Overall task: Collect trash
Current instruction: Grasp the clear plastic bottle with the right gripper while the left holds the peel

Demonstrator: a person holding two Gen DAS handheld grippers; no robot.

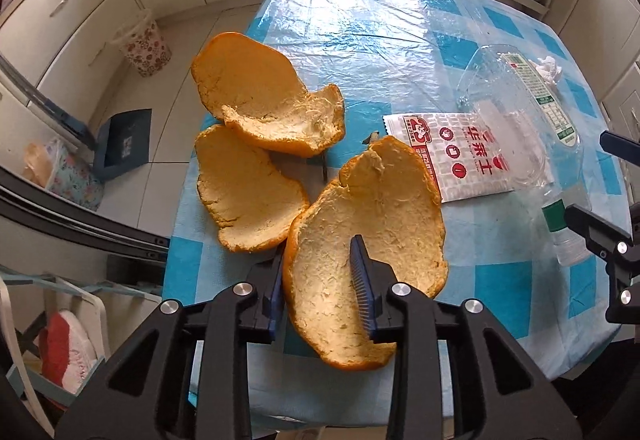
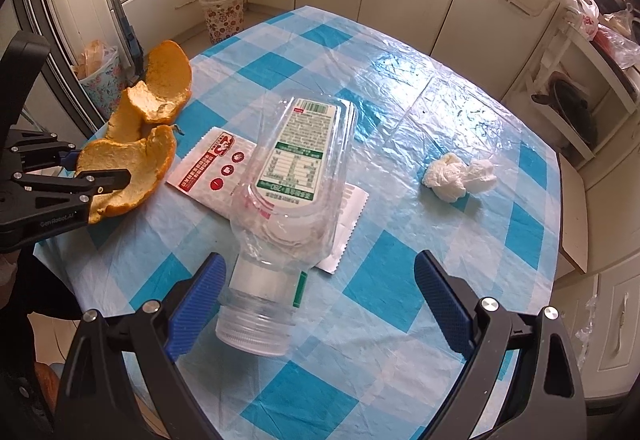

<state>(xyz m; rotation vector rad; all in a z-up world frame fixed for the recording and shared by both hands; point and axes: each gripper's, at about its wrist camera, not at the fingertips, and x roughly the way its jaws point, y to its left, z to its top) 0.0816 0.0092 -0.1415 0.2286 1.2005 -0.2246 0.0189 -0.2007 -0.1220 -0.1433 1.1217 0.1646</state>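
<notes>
My left gripper (image 1: 320,260) is shut on a big piece of orange peel (image 1: 368,240), held above the left edge of the checked table (image 1: 360,32); the peel also shows in the right wrist view (image 2: 132,164). My right gripper (image 2: 320,288) is open, its blue fingers (image 2: 200,296) on either side of the neck of a crushed clear plastic bottle (image 2: 296,176) lying on the table. A red-and-white wrapper (image 2: 212,168) lies under the bottle. A crumpled white tissue (image 2: 456,174) lies to the right.
A flowered waste bin (image 2: 224,16) stands on the floor beyond the table's far left, also in the left wrist view (image 1: 146,44). A second bin (image 2: 100,76) and a dustpan (image 1: 124,144) are at the left. Cabinets ring the room.
</notes>
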